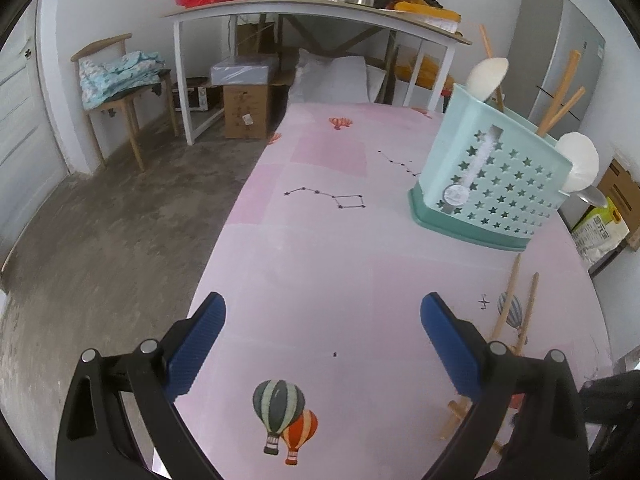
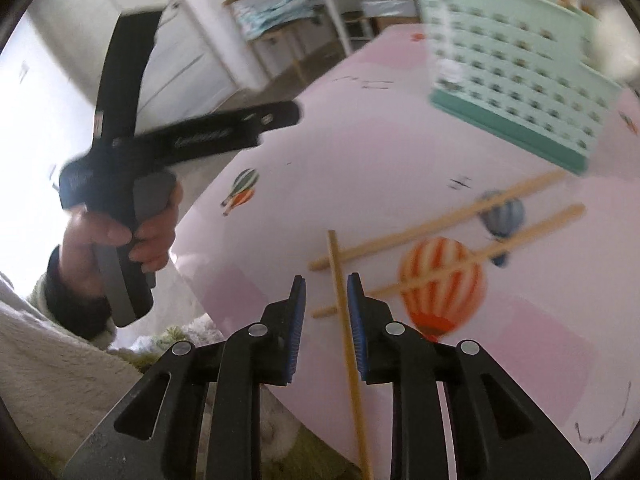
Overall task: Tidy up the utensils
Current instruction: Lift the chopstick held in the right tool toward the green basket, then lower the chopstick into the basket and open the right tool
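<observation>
Now straddling one pale wooden chopstick [image 2: 347, 344] with right gripper [image 2: 327, 284] jaws slightly apart, not pressing; left gripper [image 1: 322, 312] gaping wide, mint star-punched plastic caddy [image 1: 494, 184] sitting at two o'clock.

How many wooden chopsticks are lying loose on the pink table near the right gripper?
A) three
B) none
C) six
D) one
A: the right wrist view shows three chopsticks on the pink table, one running between the right gripper's parted fingers.
</observation>
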{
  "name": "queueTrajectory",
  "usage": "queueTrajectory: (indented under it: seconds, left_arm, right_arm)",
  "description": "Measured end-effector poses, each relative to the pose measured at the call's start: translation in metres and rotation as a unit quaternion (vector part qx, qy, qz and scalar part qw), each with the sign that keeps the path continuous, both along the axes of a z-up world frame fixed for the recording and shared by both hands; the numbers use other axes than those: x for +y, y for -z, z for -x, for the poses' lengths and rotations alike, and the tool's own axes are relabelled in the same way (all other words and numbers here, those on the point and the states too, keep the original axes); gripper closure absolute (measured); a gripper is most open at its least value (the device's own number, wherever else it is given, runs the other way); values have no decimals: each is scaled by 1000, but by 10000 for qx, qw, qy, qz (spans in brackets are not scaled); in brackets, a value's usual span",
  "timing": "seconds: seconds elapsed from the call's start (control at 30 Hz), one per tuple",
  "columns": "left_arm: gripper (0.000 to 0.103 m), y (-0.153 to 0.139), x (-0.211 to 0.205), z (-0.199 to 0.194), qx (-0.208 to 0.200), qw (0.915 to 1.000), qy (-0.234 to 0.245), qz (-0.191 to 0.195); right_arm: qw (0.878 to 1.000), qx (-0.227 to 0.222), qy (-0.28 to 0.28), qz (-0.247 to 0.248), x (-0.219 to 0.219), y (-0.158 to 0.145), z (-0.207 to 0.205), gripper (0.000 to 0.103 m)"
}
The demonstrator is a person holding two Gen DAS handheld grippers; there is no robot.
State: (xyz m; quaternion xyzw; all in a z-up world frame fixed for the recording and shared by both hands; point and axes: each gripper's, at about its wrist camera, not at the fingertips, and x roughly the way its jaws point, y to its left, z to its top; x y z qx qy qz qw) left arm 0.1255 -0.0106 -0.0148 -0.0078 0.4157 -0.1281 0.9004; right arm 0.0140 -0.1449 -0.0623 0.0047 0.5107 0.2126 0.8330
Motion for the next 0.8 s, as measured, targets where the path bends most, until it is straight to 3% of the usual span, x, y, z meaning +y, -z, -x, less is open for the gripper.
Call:
queueTrajectory:
  seconds: [0.2,0.27,0.3,0.43,0.6,0.73,0.8]
  left_arm:
    - [7,1,5,-1,-12,9999,-75,-104]
    - [7,2,6,-2,14,9999,-88,-88]
    - [7,3,7,-2,20,9999,-95,-86]
    - [7,3,7,-3,17,9999,-96,-84]
    - [7,7,9,-5,89,9999,-104,-30]
    - [7,9,9,-5,92,9999,-89,-12]
    - [7,9,8,-5,95,9999,-78,-3]
  right_arm:
    - [9978,-89,-269,602,21,13,-11,82]
    - [9965,-98,-286,775,24,17,-13,88]
    - [9963,-97,-256,815,24,18,-13,97]
    - [9971,-170,-72,736,14,11,-12,98]
    - [9974,-446,352,436,-10,-22,-12,98]
    - [9905,-1024,918,15,-44,-72,-15,99]
    - [9800,-1526,1262,-218,-65,-105,-17,99]
